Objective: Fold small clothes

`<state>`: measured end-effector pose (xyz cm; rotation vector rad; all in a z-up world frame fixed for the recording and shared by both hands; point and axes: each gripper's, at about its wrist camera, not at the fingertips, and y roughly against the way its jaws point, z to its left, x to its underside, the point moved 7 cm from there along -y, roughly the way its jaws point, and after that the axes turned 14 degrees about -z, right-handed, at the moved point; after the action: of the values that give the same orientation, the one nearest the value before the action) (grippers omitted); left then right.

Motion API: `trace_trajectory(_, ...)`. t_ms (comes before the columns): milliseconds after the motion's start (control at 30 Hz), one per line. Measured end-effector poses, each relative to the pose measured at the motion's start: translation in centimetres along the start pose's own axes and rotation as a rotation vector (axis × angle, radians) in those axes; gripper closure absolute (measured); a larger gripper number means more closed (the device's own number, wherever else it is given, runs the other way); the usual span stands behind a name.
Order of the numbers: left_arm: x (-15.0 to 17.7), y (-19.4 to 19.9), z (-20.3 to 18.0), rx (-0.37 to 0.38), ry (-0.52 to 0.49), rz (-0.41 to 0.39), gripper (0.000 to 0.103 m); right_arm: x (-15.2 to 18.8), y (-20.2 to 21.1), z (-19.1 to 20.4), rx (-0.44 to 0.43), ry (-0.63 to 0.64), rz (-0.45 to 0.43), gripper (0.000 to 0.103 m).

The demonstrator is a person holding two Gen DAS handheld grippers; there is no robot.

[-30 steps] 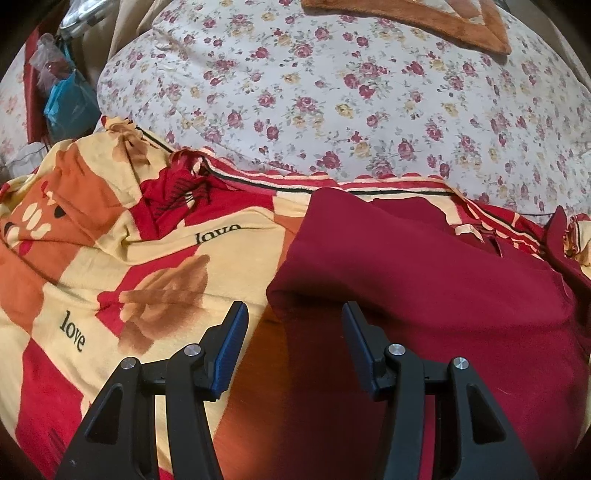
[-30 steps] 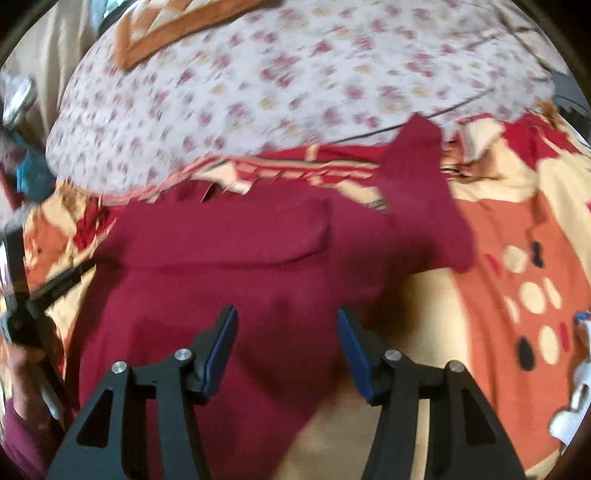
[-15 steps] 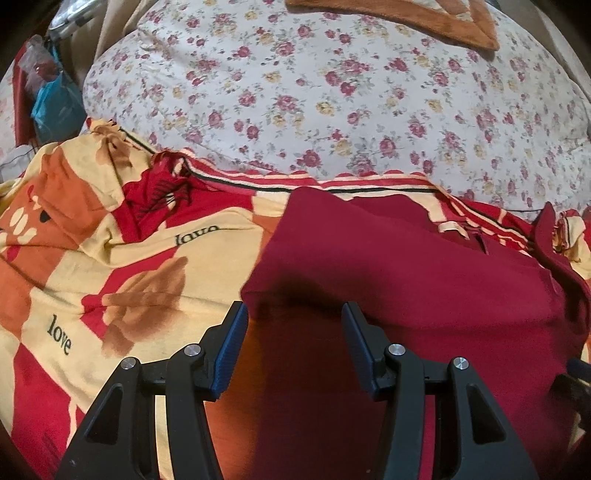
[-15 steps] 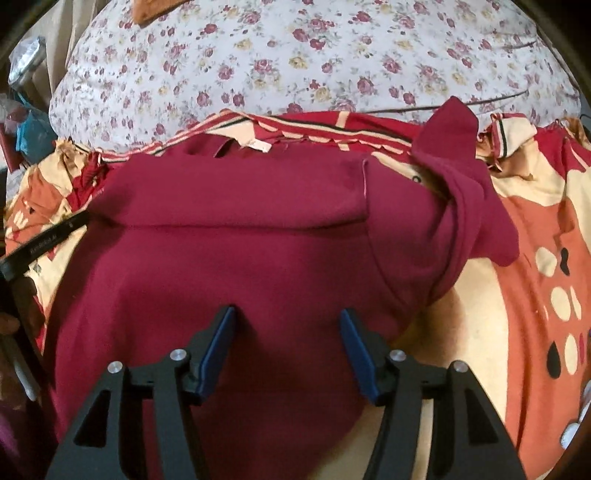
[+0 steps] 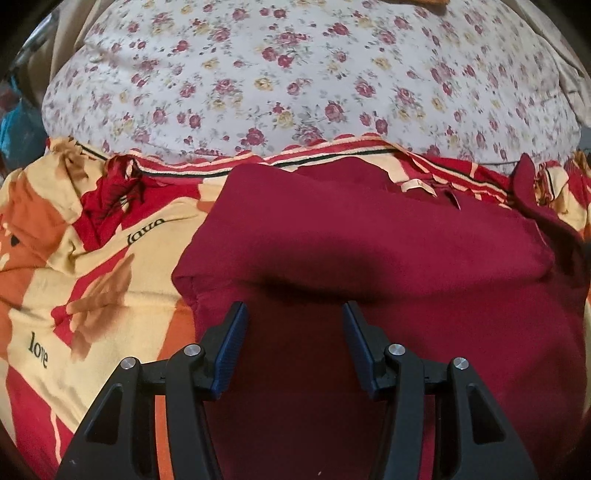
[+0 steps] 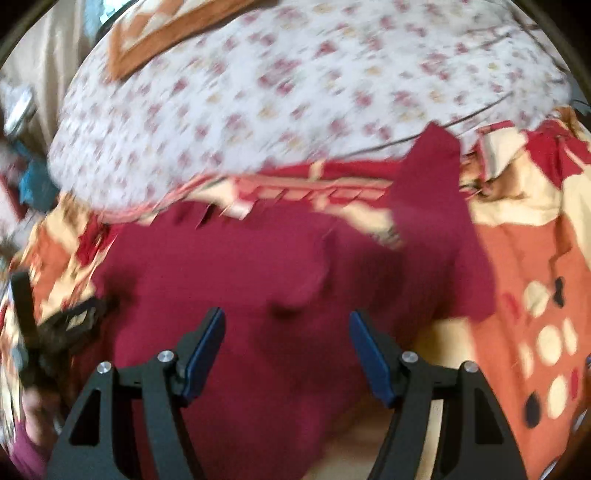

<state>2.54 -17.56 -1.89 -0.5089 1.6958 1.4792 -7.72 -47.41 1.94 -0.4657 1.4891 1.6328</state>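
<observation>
A dark red shirt [image 5: 369,240] lies spread on a patterned red, orange and cream blanket [image 5: 74,288], its left part folded over. My left gripper [image 5: 293,317] is open and empty, just above the shirt's folded left part. In the right wrist view, which is blurred, the shirt [image 6: 240,280] fills the middle and one sleeve [image 6: 436,206] sticks out at the upper right. My right gripper [image 6: 287,325] is open and empty above the shirt's lower part. The left gripper [image 6: 55,321] shows at that view's left edge.
A large floral white pillow [image 5: 295,74] lies right behind the shirt, also in the right wrist view [image 6: 295,85]. An orange-bordered cloth [image 6: 155,33] rests on top of it. Blue and other clutter [image 5: 14,129] sits at the far left.
My left gripper has moved right and forward over the shirt's folded part. My right gripper has shifted fast, the view now blurred, and the sleeve lies out flatter at the upper right.
</observation>
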Motion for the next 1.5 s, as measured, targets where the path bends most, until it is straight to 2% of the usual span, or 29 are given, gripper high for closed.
trace_trajectory(133,0.1,-0.4,-0.1,-0.005,-0.011,0.006,0.071,-2.4,-2.6,-2.8,0.084,0.0,0.034,0.03)
trace_trajectory(267,0.2,-0.4,-0.1,-0.005,-0.013,0.006,0.071,-4.8,-6.1,-3.6,0.202,0.112,0.091,0.03)
trace_trajectory(367,0.2,-0.6,-0.1,-0.003,-0.013,0.008,0.071,-6.2,-8.2,-3.9,0.215,0.117,0.133,0.03)
trace_trajectory(500,0.1,-0.8,-0.1,-0.003,-0.015,0.011,0.071,-5.8,-11.8,-5.3,0.267,0.124,0.237,0.03)
trace_trajectory(633,0.0,-1.0,-0.1,0.0,-0.012,0.013,0.071,-5.2,-14.8,-7.8,0.364,0.134,0.281,0.031)
trace_trajectory(667,0.0,-1.1,-0.1,0.001,-0.013,0.013,0.071,-5.1,-15.1,-8.3,0.376,0.128,0.282,0.033)
trace_trajectory(700,0.0,-1.1,-0.1,0.0,-0.012,0.014,0.071,-5.0,-15.3,-8.9,0.378,0.112,0.275,0.05)
trace_trajectory(733,0.0,-1.1,-0.1,0.0,-0.011,0.015,0.071,-4.8,-15.4,-9.3,0.366,0.091,0.27,0.075)
trace_trajectory(767,0.0,-1.1,-0.1,0.0,-0.009,0.016,0.071,-4.8,-15.1,-9.7,0.344,0.054,0.253,0.084)
trace_trajectory(833,0.0,-1.1,-0.1,0.001,-0.005,0.017,0.071,-5.2,-13.9,-10.0,0.297,-0.002,0.207,0.09)
trace_trajectory(967,-0.2,-1.1,0.1,0.001,-0.001,0.014,0.071,-7.4,-9.5,-8.8,0.147,-0.073,0.111,0.093)
trace_trajectory(1133,-0.9,-0.5,1.2,0.0,0.062,-0.012,0.071,-10.5,-2.0,-3.5,-0.117,-0.081,0.015,0.093)
trace_trajectory(1233,-1.3,0.0,2.2,-0.002,0.112,-0.03,0.071,-10.8,1.5,1.5,-0.305,-0.079,0.016,0.093)
trace_trajectory(1400,-1.8,0.5,4.2,-0.005,0.204,-0.056,0.071,-9.3,6.0,10.2,-0.597,-0.038,0.057,0.093)
trace_trajectory(1467,-1.9,0.5,5.1,0.011,0.262,-0.054,0.071,-8.0,6.7,12.2,-0.668,-0.038,0.074,0.092)
trace_trajectory(1500,-1.8,0.6,5.3,0.017,0.279,-0.052,0.071,-7.1,6.3,12.7,-0.669,-0.029,0.093,0.092)
